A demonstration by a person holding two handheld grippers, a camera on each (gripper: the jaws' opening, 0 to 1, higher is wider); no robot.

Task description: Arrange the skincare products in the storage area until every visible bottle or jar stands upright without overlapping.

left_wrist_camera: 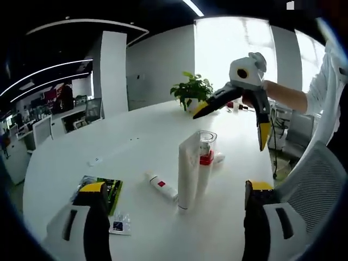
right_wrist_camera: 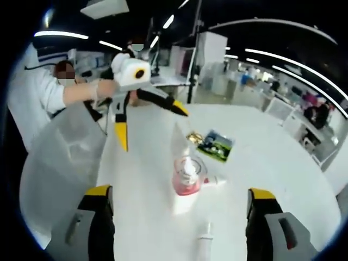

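Looking along the left gripper, its jaws stand spread and empty above the white table. Ahead stands a tall white tube, upright, with a clear-capped red pump bottle just behind it. A small white tube lies flat to the left of them, and green packets lie near the left jaw. The right gripper hangs spread in the air beyond, held by a hand. A plant stands at the far edge.

From the right gripper view, that gripper's own jaws are wide apart, holding nothing. The pump bottle now sits in front of the tall tube, and the lying tube rests between the jaws. The left gripper hovers spread opposite.

The step in hand seems to be picking a target; next, the lying tube probably needs pinching and standing beside the others.
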